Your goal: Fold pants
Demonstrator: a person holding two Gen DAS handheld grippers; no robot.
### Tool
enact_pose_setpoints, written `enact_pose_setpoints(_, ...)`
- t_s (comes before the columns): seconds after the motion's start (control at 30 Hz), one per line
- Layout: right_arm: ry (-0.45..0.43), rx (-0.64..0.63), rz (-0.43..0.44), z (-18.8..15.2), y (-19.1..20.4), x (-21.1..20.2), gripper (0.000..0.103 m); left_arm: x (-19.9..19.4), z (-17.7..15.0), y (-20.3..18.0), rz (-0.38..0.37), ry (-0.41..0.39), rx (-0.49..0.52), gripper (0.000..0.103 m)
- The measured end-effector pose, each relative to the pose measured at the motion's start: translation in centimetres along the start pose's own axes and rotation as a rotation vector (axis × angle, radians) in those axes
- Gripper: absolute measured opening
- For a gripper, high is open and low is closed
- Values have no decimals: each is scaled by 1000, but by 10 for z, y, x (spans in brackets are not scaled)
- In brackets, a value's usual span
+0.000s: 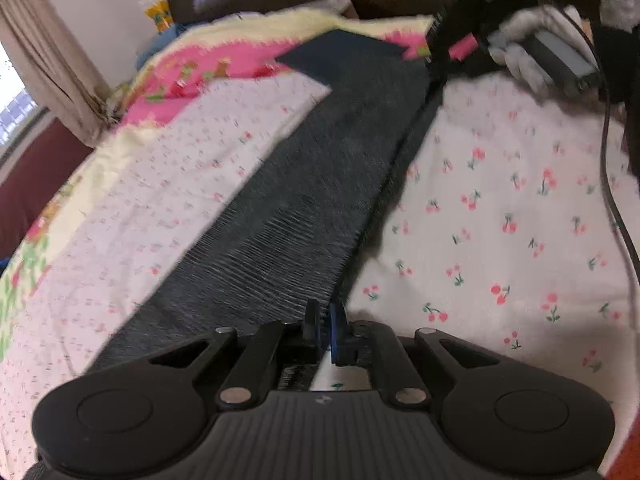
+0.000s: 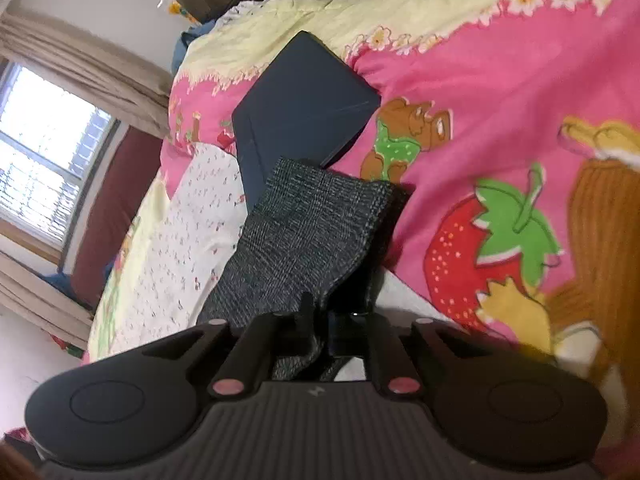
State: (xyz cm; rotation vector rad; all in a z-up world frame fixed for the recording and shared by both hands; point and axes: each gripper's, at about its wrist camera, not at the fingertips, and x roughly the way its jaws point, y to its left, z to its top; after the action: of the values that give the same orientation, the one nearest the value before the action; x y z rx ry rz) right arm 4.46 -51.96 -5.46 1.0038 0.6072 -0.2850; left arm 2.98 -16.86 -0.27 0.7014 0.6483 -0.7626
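Here the pants [image 1: 320, 184] stretch lengthwise away toward the dark box [image 1: 344, 56].

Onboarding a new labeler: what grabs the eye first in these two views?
The long grey pants stretched across the cherry-print sheet, running from the left gripper to the far right gripper. Next, the loud pink strawberry quilt filling the right of the right wrist view. A dark blue flat case lies on it beyond the pants' end.
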Motion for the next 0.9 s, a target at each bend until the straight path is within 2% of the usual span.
enact_pose_setpoints(0.07, -27, -33, -11, -8, 7, -15, 26, -9, -4, 4, 25, -6, 4, 25)
enact_pose_setpoints(0.17, -53, -118, -67, -30, 21, -34, 27, -21, -17, 13, 61, 4, -15, 31)
enact_pose_setpoints(0.23, -30, -184, -69, -53, 38, -42, 27, -23, -27, 20, 93, 27, -32, 38)
enact_pose_setpoints(0.27, -10, -233, -54, -65, 50, -43, 27, -22, -33, 25, 108, 40, -44, 38)
enact_pose_setpoints(0.33, 64, -348, 16, -93, 82, -36, 27, -20, -45, 36, 135, 67, -82, 38)
enact_pose_setpoints(0.43, 209, -498, 143, -129, 131, -2, 27, -18, -59, 47, 183, 91, -112, 38)
enact_pose_setpoints(0.57, 382, -661, 203, -183, 187, 55, 25, -16, -82, 51, 172, 173, -133, 39)
enact_pose_setpoints(0.63, 538, -701, 176, -210, 193, 76, 28, -21, -94, 50, 116, 199, -172, 35)
enact_pose_setpoints(0.73, 534, -842, 156, -224, 210, 58, 27, -41, -107, 52, 77, 186, -205, 39)
enact_pose_setpoints(0.8, 527, -926, 206, -231, 224, 41, 27, -54, -115, 58, 103, 178, -218, 40)
enact_pose_setpoints(0.9, 512, -1181, 279, -262, 251, 23, 28, -71, -129, 70, 178, 173, -231, 43)
